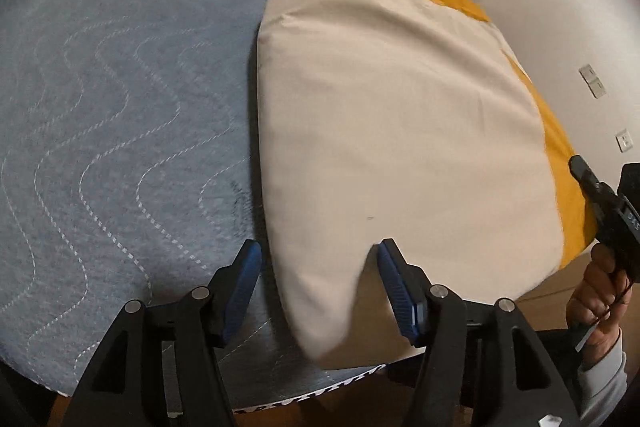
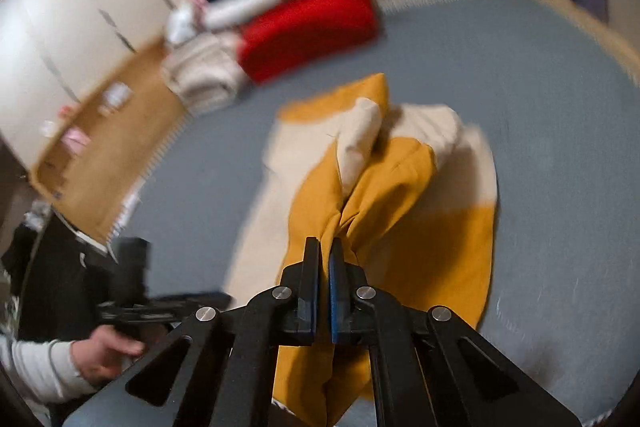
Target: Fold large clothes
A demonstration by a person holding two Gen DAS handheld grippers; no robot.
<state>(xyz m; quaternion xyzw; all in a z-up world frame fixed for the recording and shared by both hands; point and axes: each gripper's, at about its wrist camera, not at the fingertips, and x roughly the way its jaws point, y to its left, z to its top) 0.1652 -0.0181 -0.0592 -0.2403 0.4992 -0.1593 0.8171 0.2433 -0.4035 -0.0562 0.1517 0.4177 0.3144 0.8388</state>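
A large cream-and-mustard garment is laid flat on a grey quilted mat, towards the mat's right edge as seen from the left wrist view. In that view the cream panel lies uppermost, with a mustard band showing along its far and right sides.

The left gripper is held low over the near edge of the mat with its fingers spread — a rounded cream corner of the garment lies between them, but no pad is seen pressing on it. The blue pad of one finger stands over bare mat; the other sits at the edge of the cream fabric.

The right gripper is pressed together on a bunched fold of mustard fabric, which is drawn up from the garment into a tight gather at the fingertips. Behind the gather, cream and mustard folds are raised off the mat — the view is blurred.

A red cloth and a pale folded pile are seen at the far edge of the mat, well apart from the garment.
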